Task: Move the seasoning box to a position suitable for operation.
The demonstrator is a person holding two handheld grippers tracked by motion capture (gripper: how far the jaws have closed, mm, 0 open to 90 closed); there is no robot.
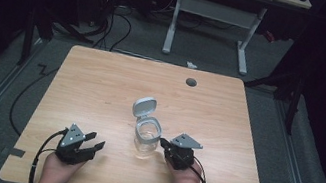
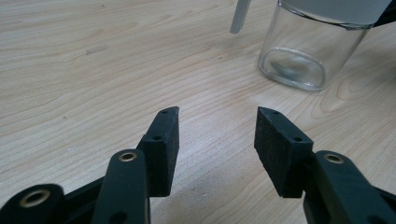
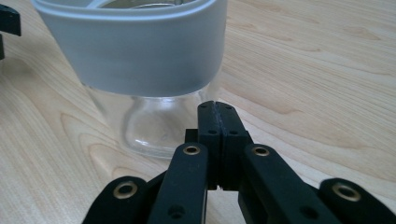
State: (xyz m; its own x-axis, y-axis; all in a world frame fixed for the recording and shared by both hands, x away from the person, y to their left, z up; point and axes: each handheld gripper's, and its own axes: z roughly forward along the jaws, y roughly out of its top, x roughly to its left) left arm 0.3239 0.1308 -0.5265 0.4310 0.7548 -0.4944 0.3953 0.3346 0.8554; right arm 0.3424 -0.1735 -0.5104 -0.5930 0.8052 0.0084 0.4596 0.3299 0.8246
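A clear glass jar [image 1: 146,142] with a grey collar stands upright near the middle of the wooden table [image 1: 101,85], its grey lid [image 1: 144,106] flipped up behind it. My right gripper [image 1: 166,146] is shut with nothing in it, its tips just right of the jar. In the right gripper view the closed tips [image 3: 216,106] sit right at the jar [image 3: 154,84] below the grey collar. My left gripper [image 1: 95,141] rests open at the front left, apart from the jar. In the left gripper view its jaws [image 2: 216,128] point across bare wood toward the jar [image 2: 308,46].
A round grommet hole [image 1: 191,82] sits near the table's far edge. Cables trail from both grippers over the front edge. Beyond the table stand a white desk frame [image 1: 208,23] and floor cables [image 1: 106,25].
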